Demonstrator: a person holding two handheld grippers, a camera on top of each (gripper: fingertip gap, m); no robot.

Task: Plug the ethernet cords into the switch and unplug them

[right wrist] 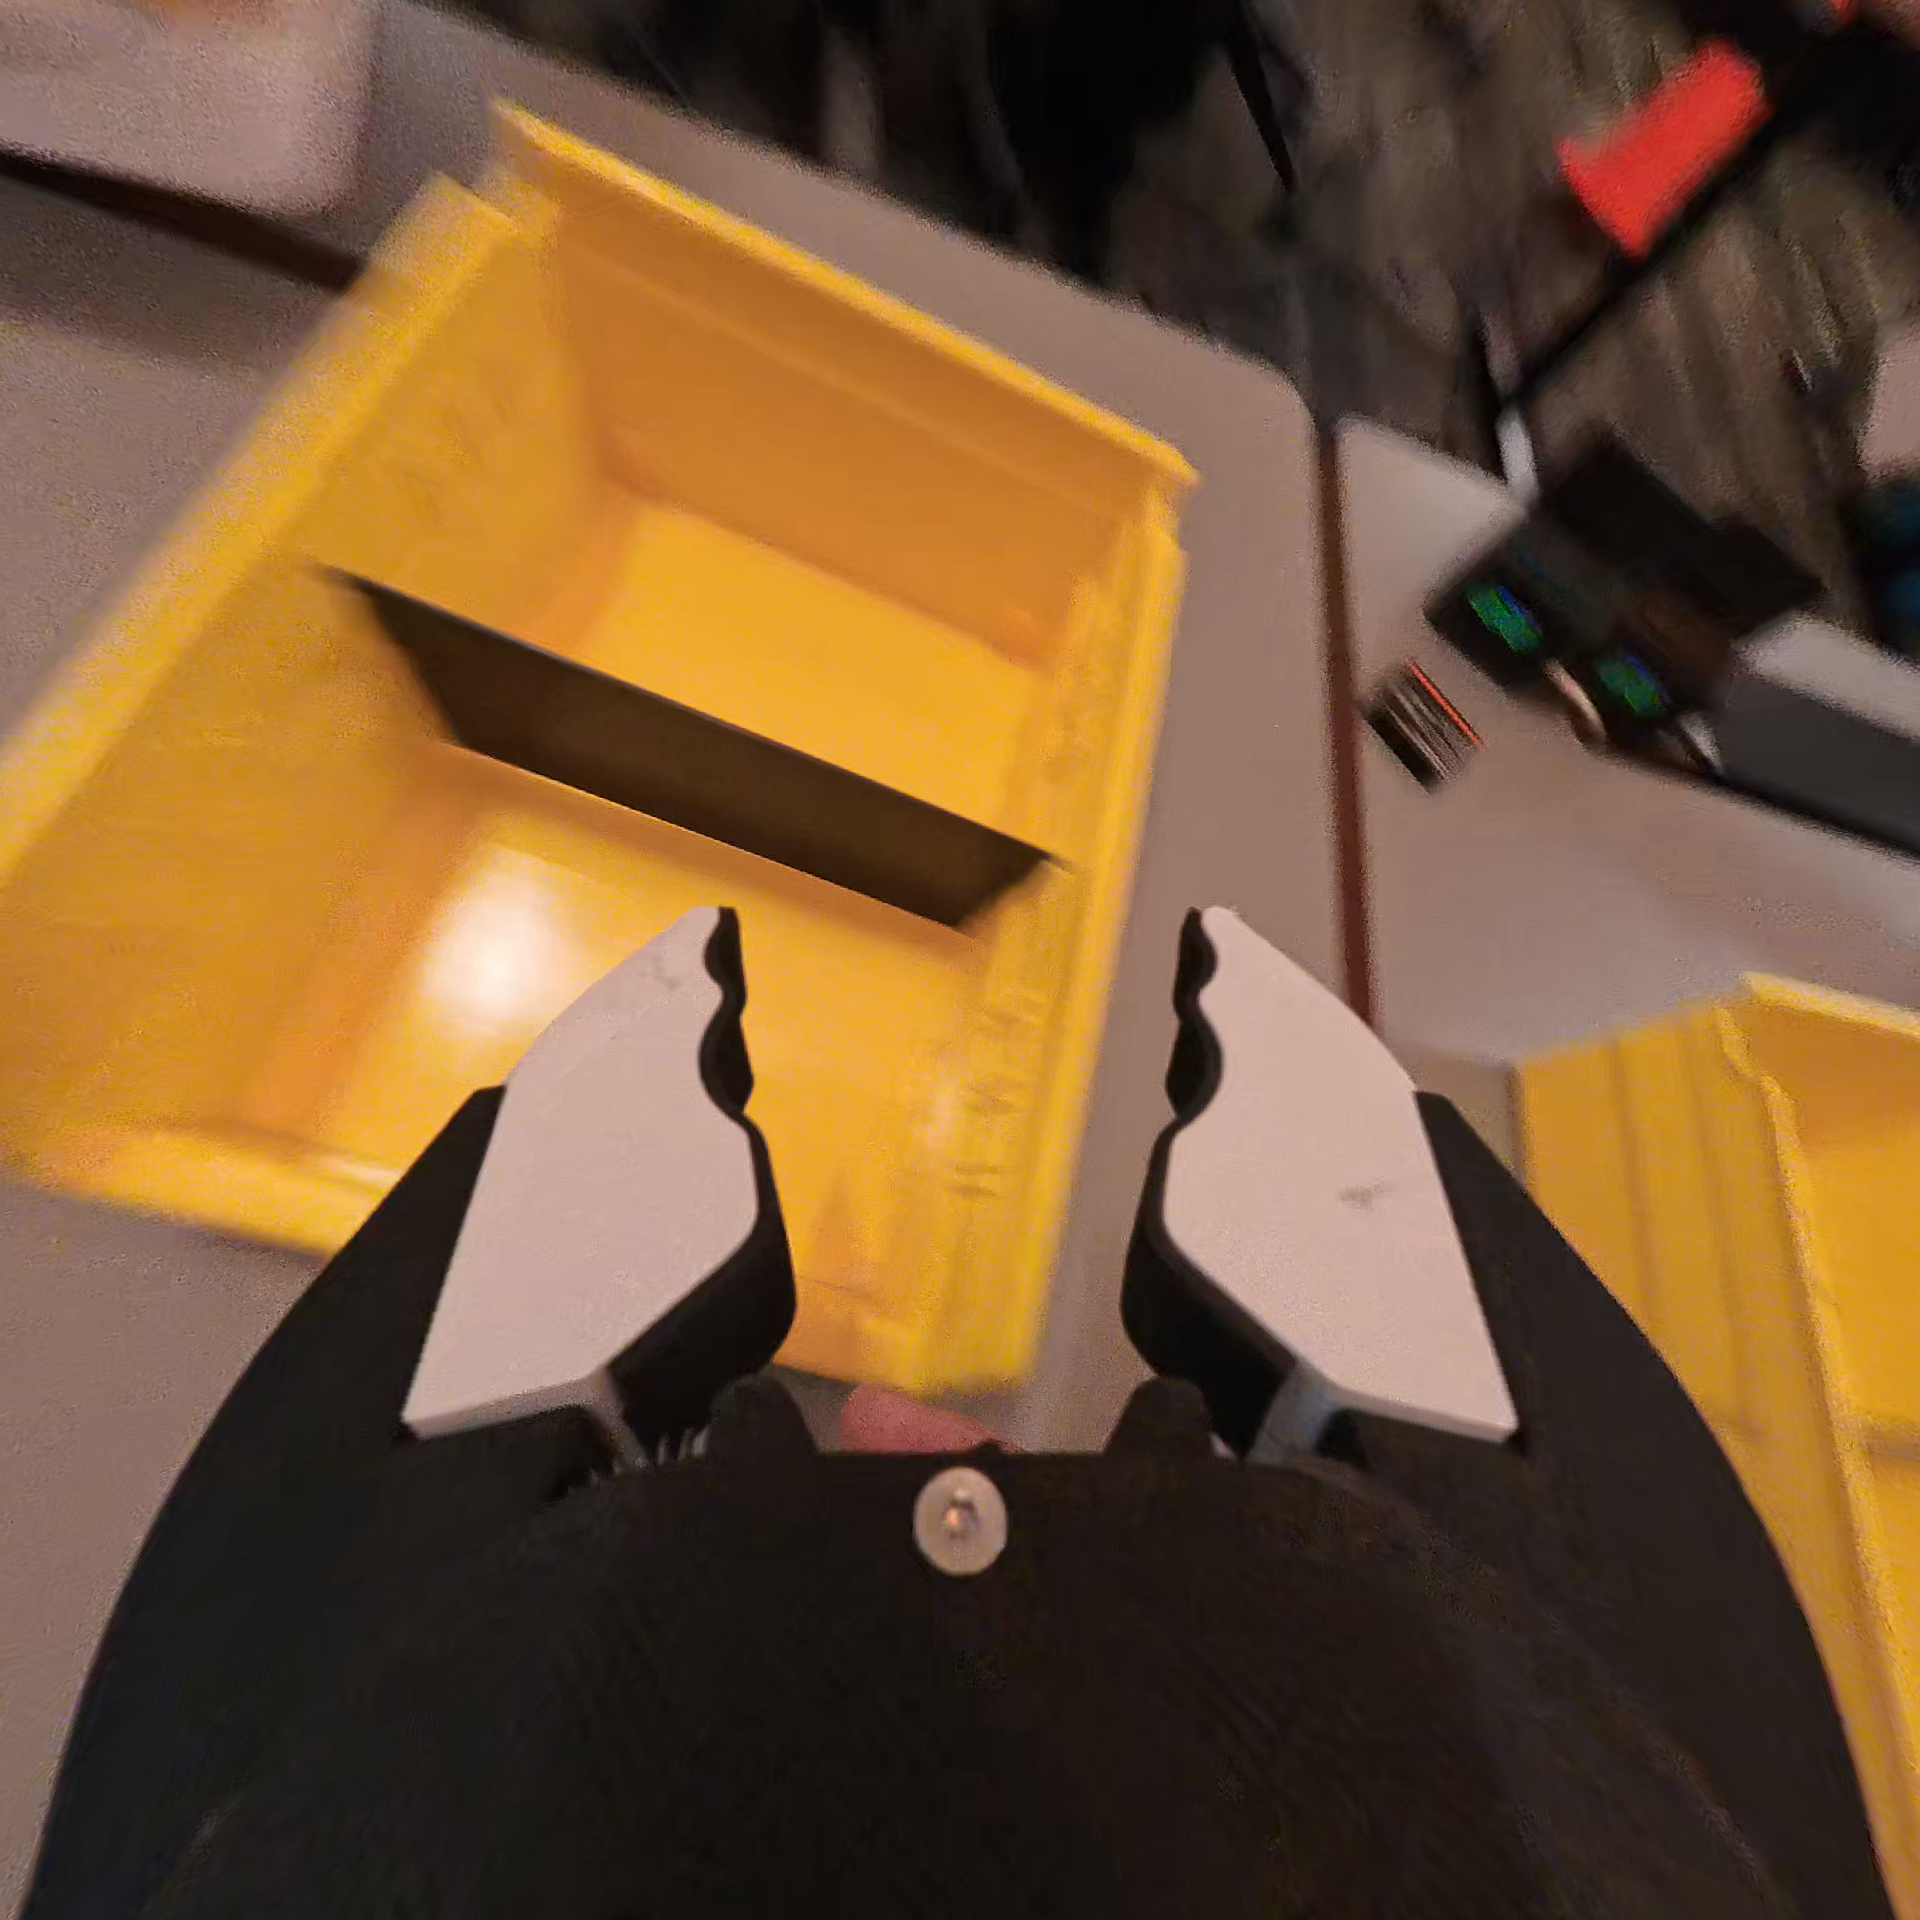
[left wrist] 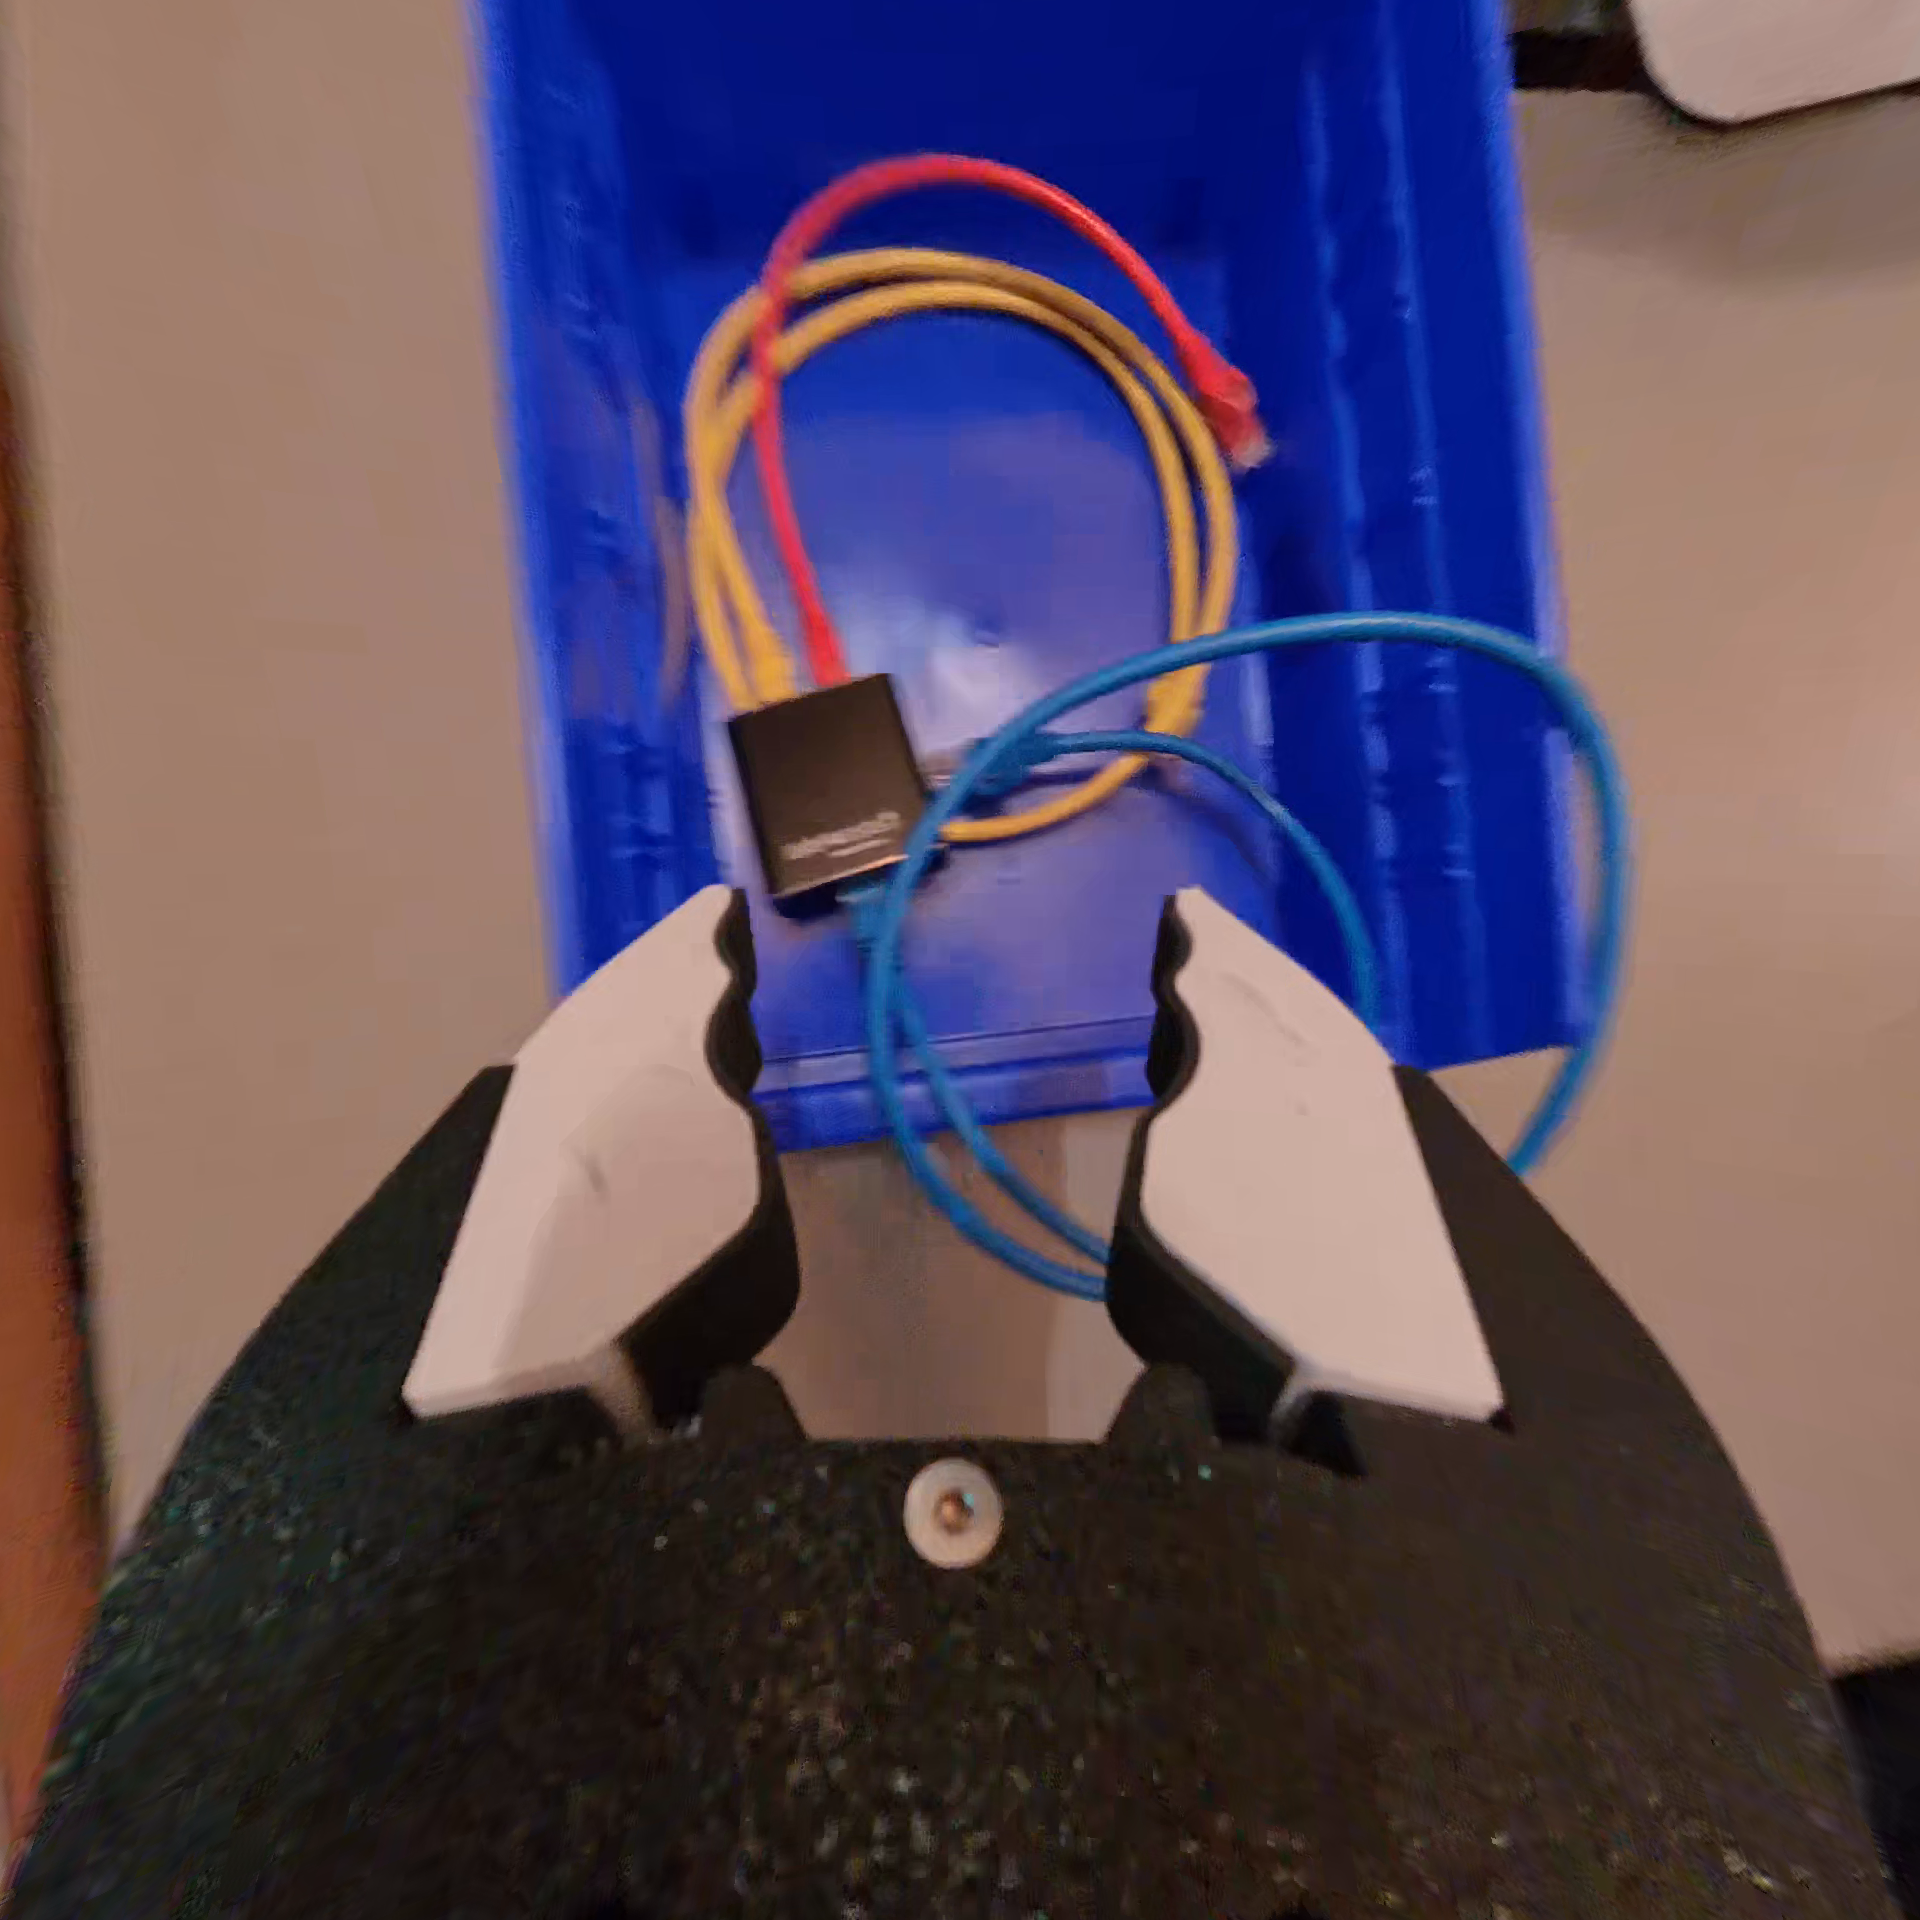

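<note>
In the left wrist view a small black switch (left wrist: 826,795) lies in a blue bin (left wrist: 1403,520). A yellow cord (left wrist: 1210,520) and a red cord (left wrist: 790,520) run into its far side; the red cord's other plug (left wrist: 1236,410) lies loose. A blue cord (left wrist: 1600,790) loops from the switch's near end over the bin's front rim and between my fingers. My left gripper (left wrist: 956,914) is open and empty, just short of the switch. My right gripper (right wrist: 961,925) is open and empty above a yellow bin (right wrist: 260,883).
The yellow bin has a black divider (right wrist: 707,748) across it. A second yellow bin (right wrist: 1766,1195) stands at the right. Dark, blurred equipment (right wrist: 1600,603) sits beyond the pale table (right wrist: 1558,883). A white object (left wrist: 1766,62) lies beyond the blue bin.
</note>
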